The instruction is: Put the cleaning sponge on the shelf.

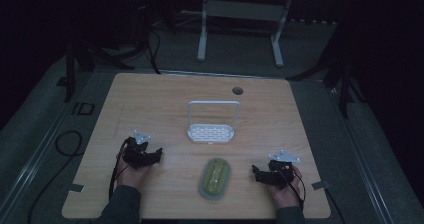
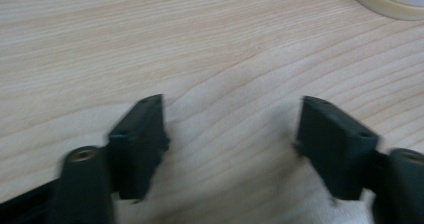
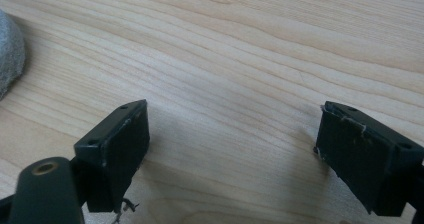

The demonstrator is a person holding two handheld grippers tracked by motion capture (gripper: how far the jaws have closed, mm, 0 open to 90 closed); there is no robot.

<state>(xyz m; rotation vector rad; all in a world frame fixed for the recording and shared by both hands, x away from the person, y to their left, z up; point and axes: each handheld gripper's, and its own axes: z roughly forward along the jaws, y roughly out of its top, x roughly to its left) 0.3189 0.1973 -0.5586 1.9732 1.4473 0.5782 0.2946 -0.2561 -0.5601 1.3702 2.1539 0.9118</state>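
My left gripper (image 1: 156, 155) rests low over the wooden table (image 1: 150, 99) at the front left, held in a hand. In the left gripper view its gripper (image 2: 232, 129) stands open with bare wood between the jaws. At the front right my right gripper (image 1: 256, 173) is held in the other hand, pointing toward the middle. The right gripper view shows this gripper (image 3: 232, 134) open too, empty. Between the two hands lies an oval grey dish (image 1: 215, 179) with a green-yellow inside. Behind it stands a white rack (image 1: 211, 133) with a tall wire handle.
A round cable hole (image 1: 237, 90) sits near the table's far edge. A pale ring-shaped rim (image 2: 385, 1) shows at the top right of the left gripper view. A grey rounded edge (image 3: 10, 54) lies at the left of the right gripper view. Cables trail off the left side.
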